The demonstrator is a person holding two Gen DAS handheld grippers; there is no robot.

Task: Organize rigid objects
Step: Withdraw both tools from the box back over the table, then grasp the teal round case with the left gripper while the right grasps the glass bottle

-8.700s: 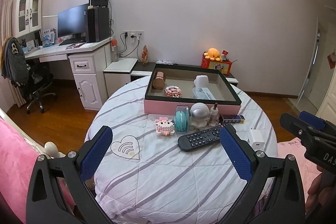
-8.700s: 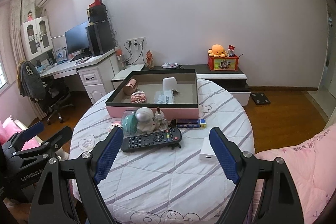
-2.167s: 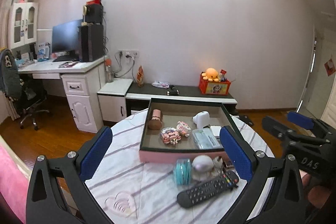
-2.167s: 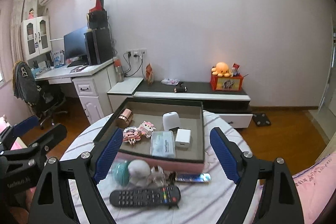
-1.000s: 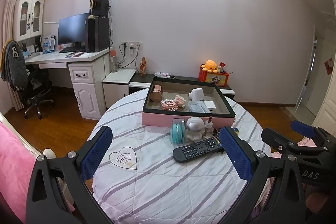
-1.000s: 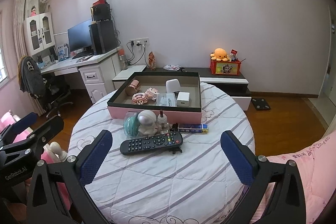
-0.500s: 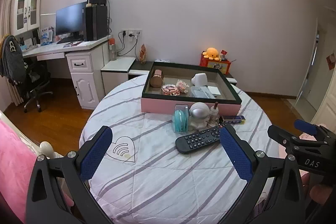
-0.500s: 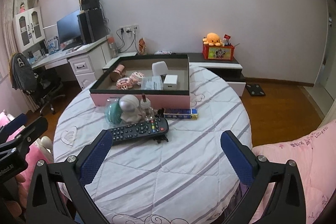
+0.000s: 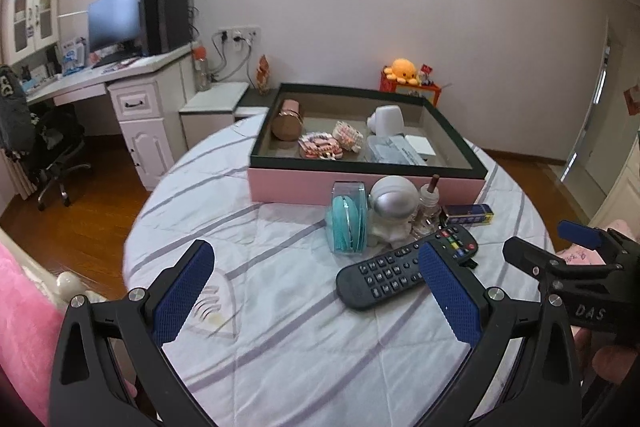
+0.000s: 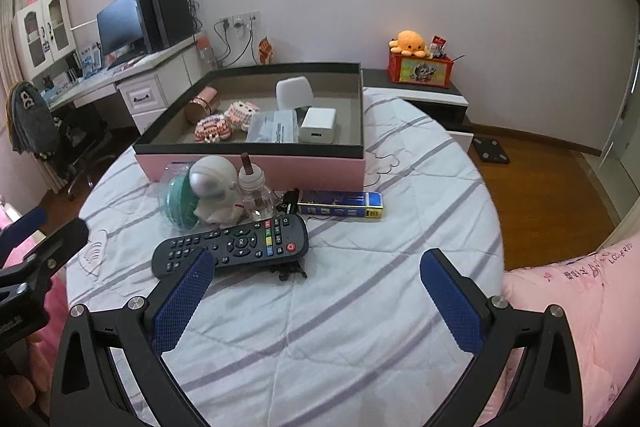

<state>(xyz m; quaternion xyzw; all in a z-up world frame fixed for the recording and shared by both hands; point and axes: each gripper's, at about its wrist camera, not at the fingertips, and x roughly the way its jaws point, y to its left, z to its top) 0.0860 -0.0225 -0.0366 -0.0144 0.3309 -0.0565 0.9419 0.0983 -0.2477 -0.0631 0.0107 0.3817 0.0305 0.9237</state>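
Note:
A pink box with a dark rim [image 9: 360, 183] [image 10: 248, 165] sits at the far side of the round table and holds a copper tin, two block figures, a clear packet and white items. In front of it lie a black remote [image 9: 404, 273] [image 10: 232, 245], a teal case [image 9: 347, 223], a white astronaut figure [image 10: 214, 187], a small glass bottle [image 10: 256, 195] and a blue box [image 10: 340, 209]. My left gripper [image 9: 316, 289] hangs open near the table's front, left of the remote. Open too, my right gripper [image 10: 316, 291] hovers just short of the remote.
The table wears a white striped quilt [image 10: 320, 339] with bare room in front. A white desk with a monitor [image 9: 116, 23] and an office chair stand at the left. A low cabinet with an orange plush toy [image 10: 412, 43] is behind. Pink bedding [image 10: 580, 327] lies at the right.
Both grippers have moved forward and lower toward the table; the remote and the cluster of objects now look larger and closer. Nothing on the table has shifted.

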